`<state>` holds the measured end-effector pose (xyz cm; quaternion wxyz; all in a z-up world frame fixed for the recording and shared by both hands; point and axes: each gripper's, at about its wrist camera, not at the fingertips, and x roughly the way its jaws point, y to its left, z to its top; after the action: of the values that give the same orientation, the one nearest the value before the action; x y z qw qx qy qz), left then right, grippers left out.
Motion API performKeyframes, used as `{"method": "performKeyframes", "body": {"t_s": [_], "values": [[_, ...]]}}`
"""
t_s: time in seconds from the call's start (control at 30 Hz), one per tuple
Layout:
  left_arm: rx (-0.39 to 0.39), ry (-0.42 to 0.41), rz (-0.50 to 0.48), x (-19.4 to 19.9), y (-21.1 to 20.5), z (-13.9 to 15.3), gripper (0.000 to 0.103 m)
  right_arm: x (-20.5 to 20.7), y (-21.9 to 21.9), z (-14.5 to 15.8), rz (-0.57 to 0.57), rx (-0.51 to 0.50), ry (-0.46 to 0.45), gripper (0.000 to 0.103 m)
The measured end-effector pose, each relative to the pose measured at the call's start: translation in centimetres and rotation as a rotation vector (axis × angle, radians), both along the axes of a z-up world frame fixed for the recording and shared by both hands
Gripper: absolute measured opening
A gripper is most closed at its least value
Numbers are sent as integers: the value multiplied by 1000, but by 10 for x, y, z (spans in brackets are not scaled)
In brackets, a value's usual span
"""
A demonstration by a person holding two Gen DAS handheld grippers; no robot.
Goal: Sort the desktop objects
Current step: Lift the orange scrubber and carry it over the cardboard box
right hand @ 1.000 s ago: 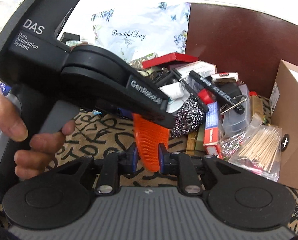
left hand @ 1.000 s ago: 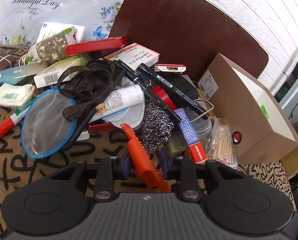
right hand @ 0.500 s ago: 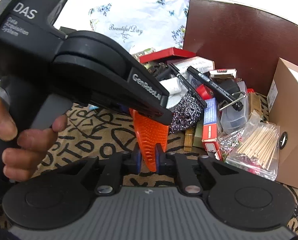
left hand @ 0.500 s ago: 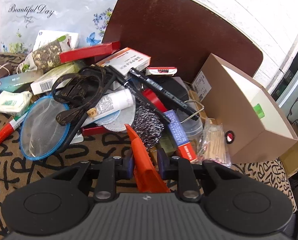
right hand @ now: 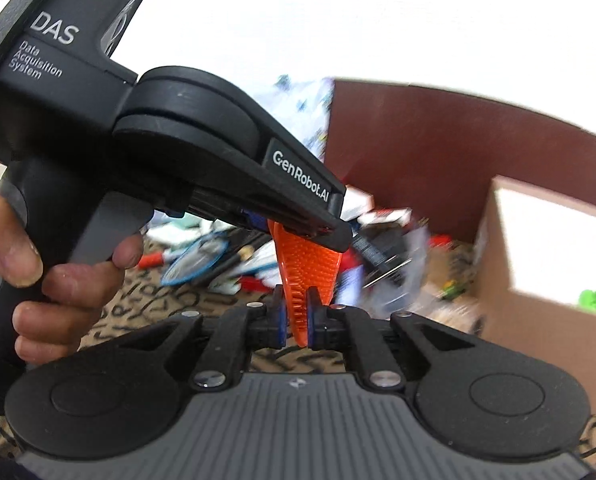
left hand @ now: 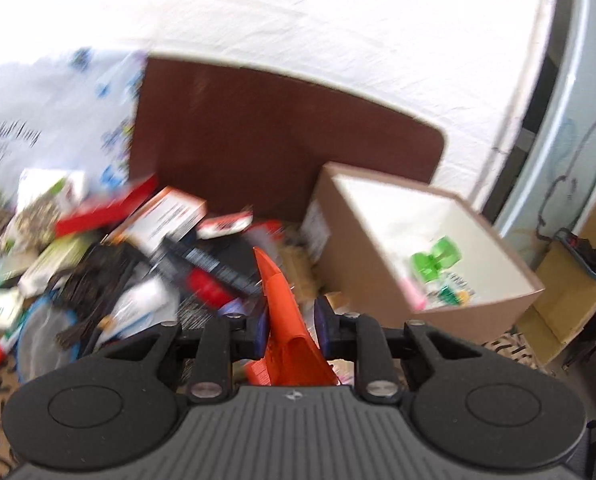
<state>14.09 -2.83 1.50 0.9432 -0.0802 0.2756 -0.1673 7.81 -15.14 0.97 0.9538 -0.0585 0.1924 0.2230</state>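
Two hand-held grippers (left hand: 289,322) (right hand: 295,318), one orange comb (right hand: 306,264)

An orange plastic brush (right hand: 306,268) with a flat, tapered body and rows of short teeth is held above the pile of clutter (left hand: 145,264) on the patterned worktop (right hand: 145,300), one end pointing toward the open cardboard box (left hand: 438,296).

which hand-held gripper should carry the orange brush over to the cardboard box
Probably left. The left hand-held gripper grips the orange brush by its handle, with the open cardboard box just ahead to its right. The right hand-held gripper only pinches the bristle end.
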Motion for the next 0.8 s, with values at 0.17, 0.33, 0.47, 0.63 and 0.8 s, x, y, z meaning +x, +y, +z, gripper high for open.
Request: {"method": "performKeyframes", "body": {"t_s": [0.17,0.33,0.47,0.63,0.8], "values": [[3,-60,-62,6,-35,25,23,-1,-32,22,-58,4,-65,7],[-24,-67,-139,25,-71,43,24,5,-66,40,-131,-9,-106,7],[-44,-54,-190,46,-100,50,24,17,-95,51,-182,-28,-107,7],[-34,-42,-239,71,-137,48,24,36,-120,54,-222,-100,-99,7],[-57,29,-267,106,-159,37,24,63,-136,49,-248,-160,-61,6]]}}
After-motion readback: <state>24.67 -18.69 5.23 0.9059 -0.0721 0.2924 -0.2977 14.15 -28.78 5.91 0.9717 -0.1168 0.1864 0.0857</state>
